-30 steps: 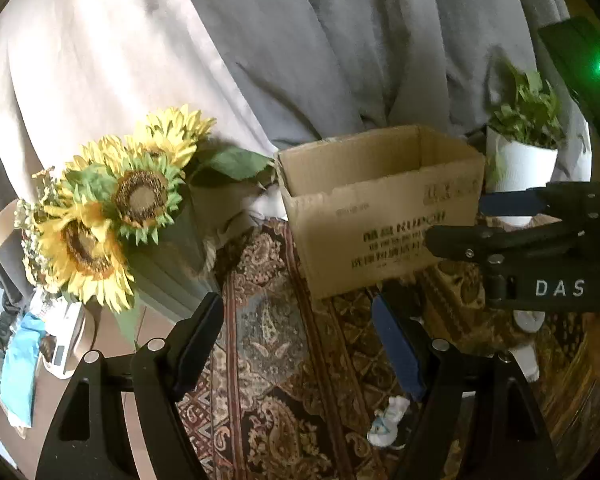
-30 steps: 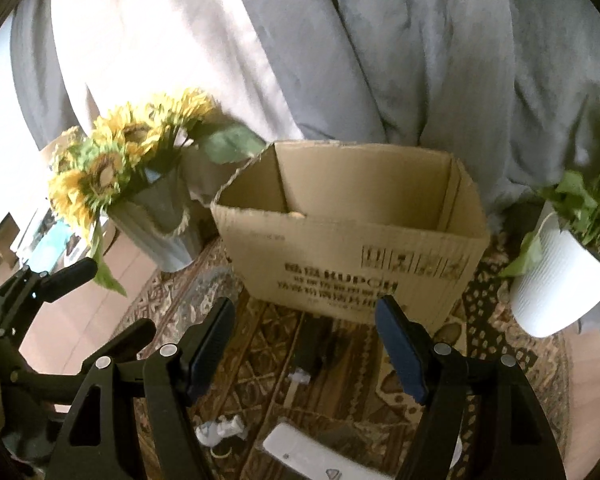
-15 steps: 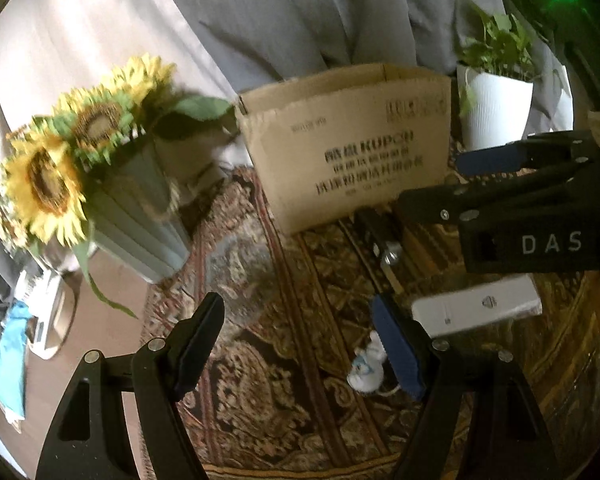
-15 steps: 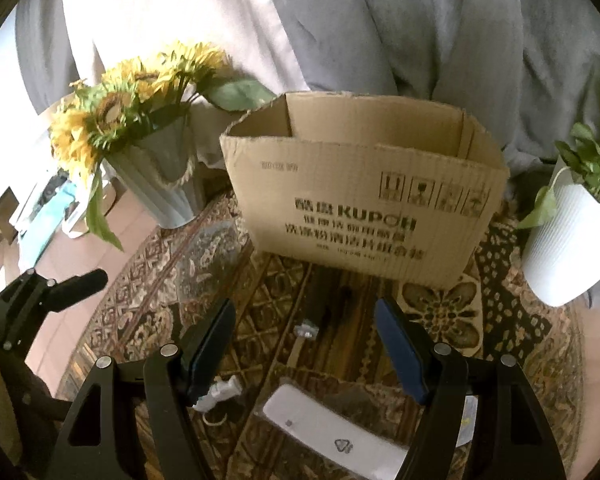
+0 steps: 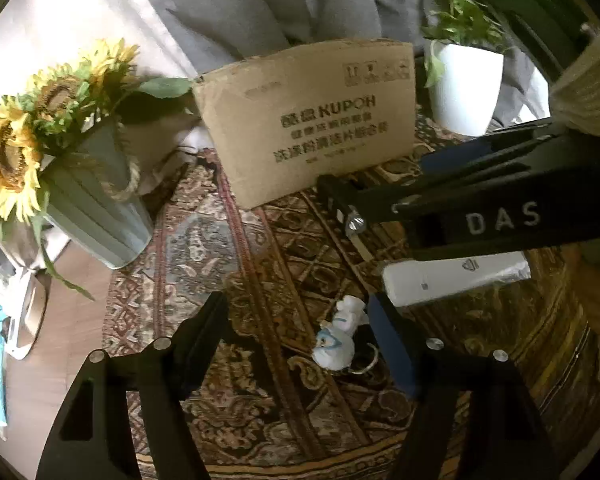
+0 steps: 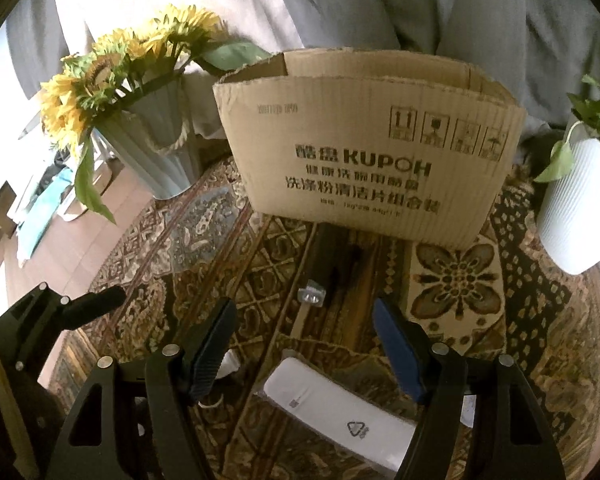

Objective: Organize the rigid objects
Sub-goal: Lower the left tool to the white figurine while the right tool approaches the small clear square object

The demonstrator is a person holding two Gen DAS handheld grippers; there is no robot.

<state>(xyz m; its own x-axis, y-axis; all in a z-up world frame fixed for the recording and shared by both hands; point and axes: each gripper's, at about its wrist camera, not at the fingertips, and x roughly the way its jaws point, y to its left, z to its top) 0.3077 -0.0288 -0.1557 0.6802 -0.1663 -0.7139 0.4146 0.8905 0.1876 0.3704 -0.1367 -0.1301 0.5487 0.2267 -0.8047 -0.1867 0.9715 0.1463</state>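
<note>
Both hands are coming down to pick things up off the patterned brown rug (image 6: 452, 280). The left hand-held gripper (image 5: 300, 336) has its jaws apart with nothing gripped, and they have just been closing a little. The small white and blue toy figure (image 5: 338, 340) lies on the rug between them, close to the blue pad on one finger, but I cannot see them touching. The right hand-held gripper (image 6: 304, 340) is also released and empty, hanging over the long white plastic bar (image 6: 336, 412). A dark tool with a silver end (image 6: 320, 280) lies in front of the open brown cardboard box (image 6: 372, 164).

I think the next move is to go lower, squeeze each thing, then lift it into the box.

A second ago both cameras sat higher and showed more of the grey cloth (image 5: 260, 4) behind. Now the rug fills the views and the toy sits between the left fingers.
</note>
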